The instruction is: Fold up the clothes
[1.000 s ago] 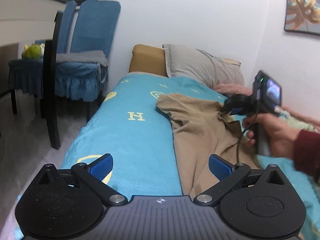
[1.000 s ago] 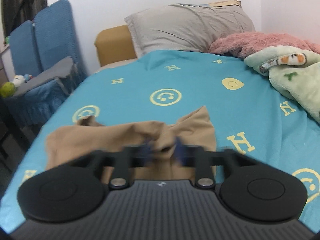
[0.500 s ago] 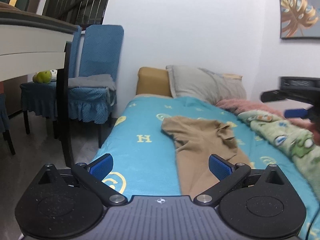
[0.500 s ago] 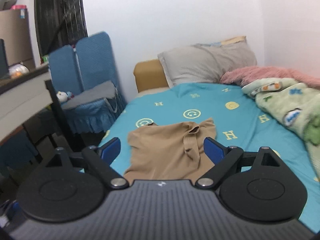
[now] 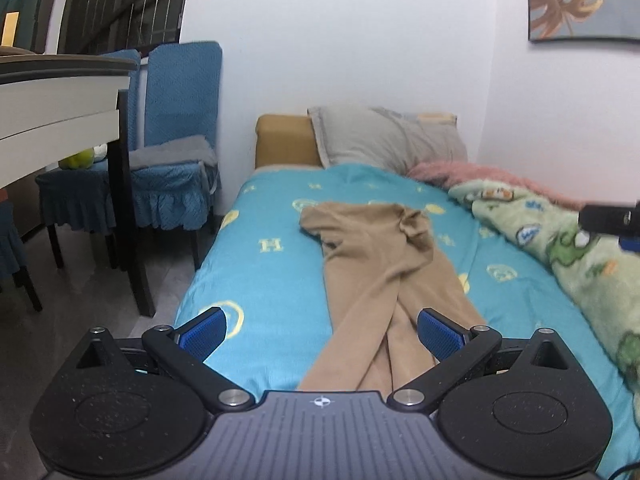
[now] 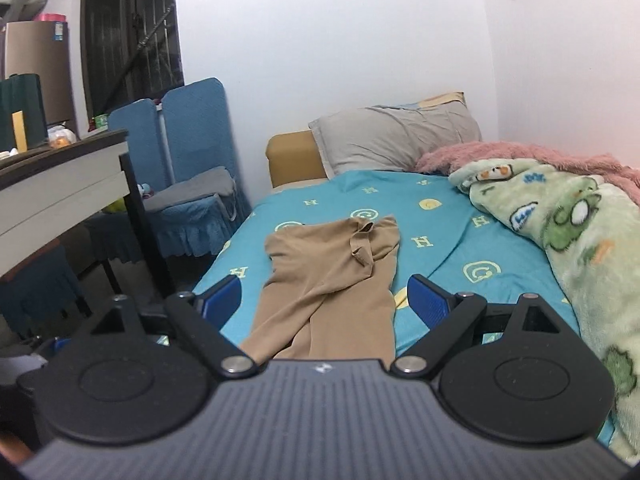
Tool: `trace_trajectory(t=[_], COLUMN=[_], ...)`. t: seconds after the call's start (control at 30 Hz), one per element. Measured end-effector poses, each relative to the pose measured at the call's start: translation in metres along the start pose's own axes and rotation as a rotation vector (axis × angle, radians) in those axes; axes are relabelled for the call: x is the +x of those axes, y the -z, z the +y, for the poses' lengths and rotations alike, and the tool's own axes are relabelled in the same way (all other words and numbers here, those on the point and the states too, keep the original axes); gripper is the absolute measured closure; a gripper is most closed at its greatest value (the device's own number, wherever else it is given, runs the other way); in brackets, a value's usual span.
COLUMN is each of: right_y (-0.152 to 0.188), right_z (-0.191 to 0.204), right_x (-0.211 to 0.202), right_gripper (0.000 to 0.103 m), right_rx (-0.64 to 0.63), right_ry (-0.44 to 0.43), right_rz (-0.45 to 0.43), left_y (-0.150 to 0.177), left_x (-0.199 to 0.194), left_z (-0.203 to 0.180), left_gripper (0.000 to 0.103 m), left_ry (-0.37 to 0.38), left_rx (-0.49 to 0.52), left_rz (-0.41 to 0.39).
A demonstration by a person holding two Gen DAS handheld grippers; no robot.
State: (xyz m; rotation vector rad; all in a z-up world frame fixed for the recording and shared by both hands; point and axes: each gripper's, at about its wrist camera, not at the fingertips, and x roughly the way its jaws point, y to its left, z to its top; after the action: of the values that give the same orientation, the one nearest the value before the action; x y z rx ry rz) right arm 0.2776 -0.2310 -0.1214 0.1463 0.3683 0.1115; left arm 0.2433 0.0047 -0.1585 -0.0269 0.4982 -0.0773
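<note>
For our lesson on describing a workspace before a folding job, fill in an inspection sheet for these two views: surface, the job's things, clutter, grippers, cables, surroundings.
Surface: bed with a turquoise printed sheet.
Job's things: tan trousers lying flat on the sheet, waistband toward the pillow, one corner bunched, legs toward the cameras.
Clutter: green cartoon blanket and pink fluffy blanket piled along the wall side; grey pillow at the head.
Grippers: left hand-held gripper open, empty; right hand-held gripper open, empty, above the trousers' legs.
Cables: nothing seen.
Surroundings: blue-covered chairs, table, framed leaf picture.
</note>
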Motion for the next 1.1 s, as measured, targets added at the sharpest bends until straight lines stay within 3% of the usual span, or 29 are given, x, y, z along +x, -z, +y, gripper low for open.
trace_trajectory(t=[0.23,0.53,0.8,0.9,1.1], right_y=[0.004,0.004,0.006,0.008,0.012], right_z=[-0.011,-0.032,-0.051,-0.052,-0.043], right_x=[-0.004,-0.017,-0.015,-0.006,0.013], right_gripper=[0.012,0.012,0.012,0.012,0.012], right_rx=[0.032,0.113,0.205,0.223,0.227], right_ry=[-0.019,-0.043,-0.047,-0.055,-0.063], right_rz=[0.002,-0.001,0.039,0.068,0.133], left_y=[-0.003,-0.017,-0.026,-0.021,0.014], left_x=[-0.004,0.003,0.053,0.071,0.093], left_z=[-0.021,-0.031,0.051,0.089,0.123], left_gripper=[0.0,0.0,0.002,0.011,0.028], left_ry=[-0.05,0.003,0.076,0.099,0.067], left_rx=[0.034,-0.033,-0.297,-0.381,-0.4], left_rz=[0.05,0.156,0.423,0.526,0.701])
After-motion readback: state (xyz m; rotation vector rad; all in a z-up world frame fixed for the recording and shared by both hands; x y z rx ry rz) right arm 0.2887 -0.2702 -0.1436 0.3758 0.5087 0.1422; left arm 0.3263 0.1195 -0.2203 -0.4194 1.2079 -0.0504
